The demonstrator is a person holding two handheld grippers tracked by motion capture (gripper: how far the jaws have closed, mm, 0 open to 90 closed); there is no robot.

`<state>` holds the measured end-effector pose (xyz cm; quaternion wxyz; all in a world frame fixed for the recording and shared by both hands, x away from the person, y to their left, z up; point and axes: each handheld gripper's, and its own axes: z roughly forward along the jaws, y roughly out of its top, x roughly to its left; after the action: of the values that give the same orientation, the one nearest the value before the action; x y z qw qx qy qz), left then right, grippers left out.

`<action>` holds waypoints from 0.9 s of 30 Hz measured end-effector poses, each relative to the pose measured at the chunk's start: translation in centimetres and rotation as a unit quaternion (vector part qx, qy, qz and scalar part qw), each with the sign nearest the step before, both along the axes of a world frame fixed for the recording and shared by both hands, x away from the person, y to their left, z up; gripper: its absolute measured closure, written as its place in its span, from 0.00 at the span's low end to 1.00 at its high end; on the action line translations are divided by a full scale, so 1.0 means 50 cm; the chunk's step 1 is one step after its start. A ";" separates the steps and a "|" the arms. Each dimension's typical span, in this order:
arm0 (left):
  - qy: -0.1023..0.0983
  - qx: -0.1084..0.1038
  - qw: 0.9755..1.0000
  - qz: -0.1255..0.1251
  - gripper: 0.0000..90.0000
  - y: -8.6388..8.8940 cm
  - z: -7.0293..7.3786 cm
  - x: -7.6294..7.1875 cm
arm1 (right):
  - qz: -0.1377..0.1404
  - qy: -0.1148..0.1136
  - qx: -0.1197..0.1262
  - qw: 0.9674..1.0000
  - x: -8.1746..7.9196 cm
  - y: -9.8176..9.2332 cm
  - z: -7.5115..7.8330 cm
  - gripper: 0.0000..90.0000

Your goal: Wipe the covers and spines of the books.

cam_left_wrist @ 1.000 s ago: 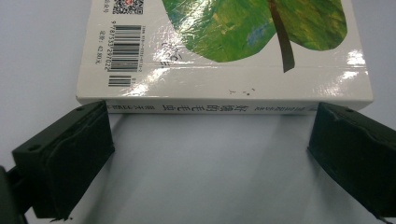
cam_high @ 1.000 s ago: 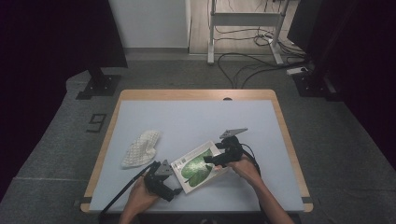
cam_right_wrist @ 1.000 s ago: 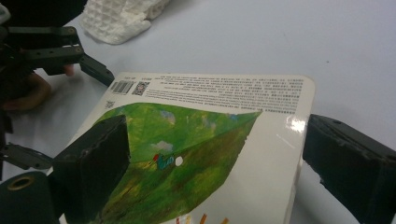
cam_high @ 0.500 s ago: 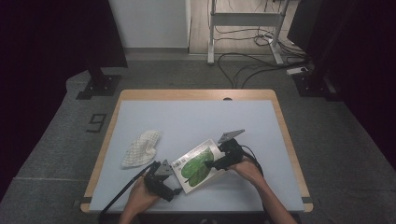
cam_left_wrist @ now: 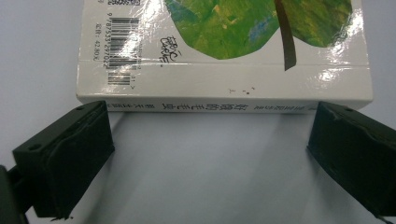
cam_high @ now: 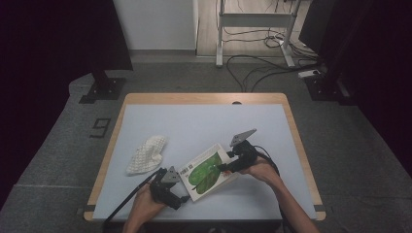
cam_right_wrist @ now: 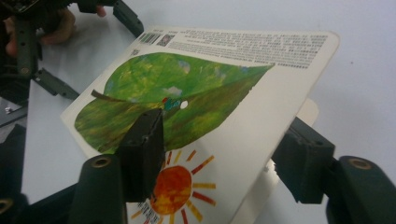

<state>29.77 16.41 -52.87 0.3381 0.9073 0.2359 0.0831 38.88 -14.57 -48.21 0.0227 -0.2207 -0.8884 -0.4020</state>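
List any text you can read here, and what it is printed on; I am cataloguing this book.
"9 787533 297022", roughly: under the barcode on the book cover; last digits uncertain.
"42.80": price beside the barcode; characters before it unreadable.
Spine lettering: Chinese, too blurred.
Cover text block: too small.

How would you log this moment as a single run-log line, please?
right gripper: jaws just closing around lifted cover of book | left gripper: open at book's spine, apart | white cloth: lying left of book
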 end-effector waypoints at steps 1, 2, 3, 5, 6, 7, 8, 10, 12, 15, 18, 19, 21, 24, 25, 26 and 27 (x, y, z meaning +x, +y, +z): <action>0.000 -0.001 1.000 0.000 0.00 0.000 0.000 0.000 | 0.001 0.001 -0.003 1.000 0.000 -0.002 0.001 0.46; 0.000 -0.001 1.000 0.000 0.00 0.000 0.000 0.000 | 0.003 0.001 -0.004 1.000 0.000 -0.003 0.002 0.47; 0.000 0.000 1.000 0.000 0.00 0.000 0.000 0.000 | 0.003 0.003 -0.005 1.000 -0.001 -0.005 0.005 0.50; 0.000 -0.001 1.000 0.000 0.00 0.000 0.000 0.000 | 0.004 0.004 -0.004 1.000 -0.002 -0.009 0.010 0.54; 0.000 -0.001 1.000 0.000 0.00 0.000 0.000 0.000 | 0.004 0.002 -0.004 1.000 -0.004 -0.010 0.012 0.56; 0.001 -0.001 1.000 0.001 0.00 0.001 0.001 0.000 | 0.006 0.000 -0.004 1.000 -0.004 -0.012 0.013 0.58; 0.002 0.000 1.000 0.000 0.00 0.001 0.001 0.000 | 0.006 -0.002 -0.003 1.000 -0.005 -0.013 0.015 0.60; 0.007 0.000 1.000 0.002 0.01 0.003 0.004 0.001 | 0.006 -0.005 -0.002 1.000 -0.008 -0.016 0.017 0.63; 0.020 -0.003 1.000 0.007 0.02 0.006 0.009 0.002 | 0.007 -0.008 0.003 1.000 -0.010 -0.019 0.020 0.66; 0.030 0.003 0.999 0.018 0.02 0.013 0.015 0.003 | 0.009 -0.015 0.008 1.000 -0.016 -0.024 0.024 0.69; 0.029 -0.001 0.999 0.024 0.01 0.014 0.020 0.003 | 0.010 -0.025 0.011 1.000 -0.022 -0.026 0.028 0.71; 0.030 -0.005 0.999 0.026 0.01 0.015 0.022 0.004 | 0.009 -0.025 0.011 1.000 -0.026 -0.027 0.029 0.71; 0.035 -0.015 0.999 0.031 0.01 0.017 0.025 0.006 | 0.010 -0.031 0.010 0.999 -0.030 -0.030 0.029 0.73; 0.040 -0.028 0.998 0.040 0.02 0.019 0.030 0.009 | 0.009 -0.030 0.017 0.999 -0.035 -0.038 0.028 0.75; 0.042 -0.034 0.998 0.042 0.02 0.020 0.032 0.010 | 0.008 -0.029 0.017 0.999 -0.037 -0.040 0.028 0.75; 0.044 -0.039 0.997 0.044 0.02 0.019 0.033 0.011 | 0.007 -0.030 0.018 0.999 -0.039 -0.042 0.027 0.75; 0.046 -0.039 0.997 0.044 0.02 0.018 0.036 0.011 | 0.006 -0.029 0.017 0.999 -0.042 -0.044 0.026 0.76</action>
<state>30.34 17.33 -51.09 0.3580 0.8851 0.2936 0.0468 36.79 -16.79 -46.91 0.0028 -0.2030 -0.8832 -0.4228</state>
